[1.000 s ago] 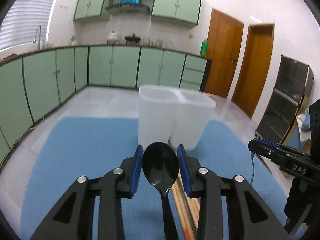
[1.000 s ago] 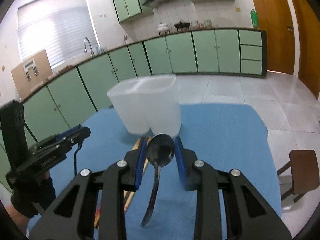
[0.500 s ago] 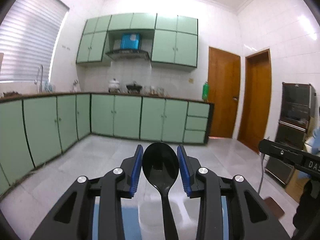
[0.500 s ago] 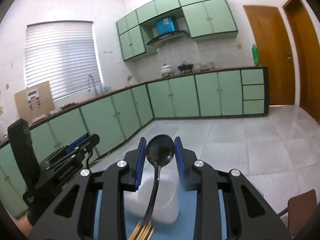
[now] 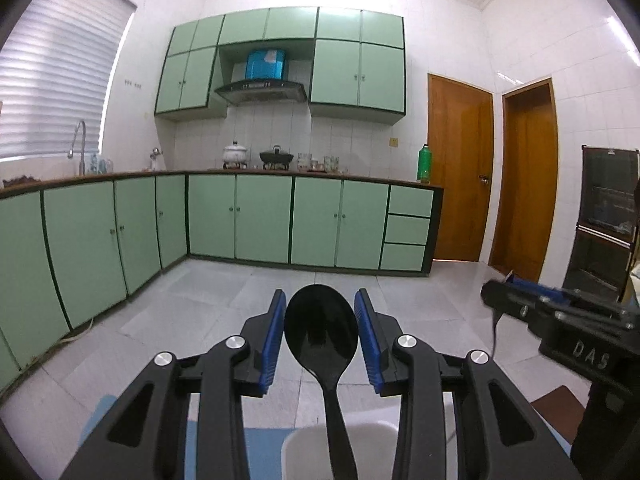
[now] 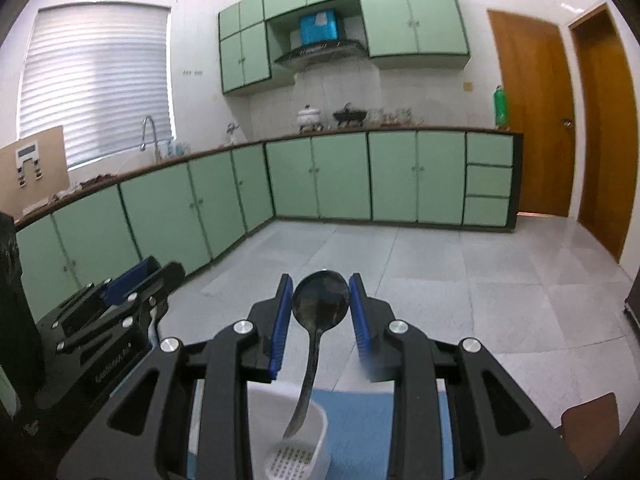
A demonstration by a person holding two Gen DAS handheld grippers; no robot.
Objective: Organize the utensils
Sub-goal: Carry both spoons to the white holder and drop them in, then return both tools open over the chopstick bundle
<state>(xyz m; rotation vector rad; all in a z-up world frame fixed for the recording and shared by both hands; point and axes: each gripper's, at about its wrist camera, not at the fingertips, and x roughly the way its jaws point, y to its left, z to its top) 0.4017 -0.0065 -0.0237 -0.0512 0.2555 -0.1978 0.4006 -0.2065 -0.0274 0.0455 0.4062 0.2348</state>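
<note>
My left gripper (image 5: 321, 334) is shut on a black plastic spoon (image 5: 321, 330), bowl up between the blue pads, handle hanging down over the white plastic holder (image 5: 340, 446) below. My right gripper (image 6: 320, 310) is shut on a dark metal spoon (image 6: 320, 304), bowl up, its handle tip hanging just above a compartment of the white holder (image 6: 296, 454) with a perforated floor. Each gripper shows in the other's view: the right one (image 5: 560, 320) and the left one (image 6: 116, 300). The blue mat (image 6: 352, 424) lies under the holder.
Green kitchen cabinets (image 5: 260, 220) run along the far wall across a tiled floor (image 6: 440, 280). Wooden doors (image 5: 460, 168) stand at the right. A brown stool (image 6: 592, 424) sits at the lower right, beside the mat.
Both grippers have lifted and tilted up with their spoons. The holder has dropped from the middle of the views to the bottom edge, now beneath the spoon handles.
</note>
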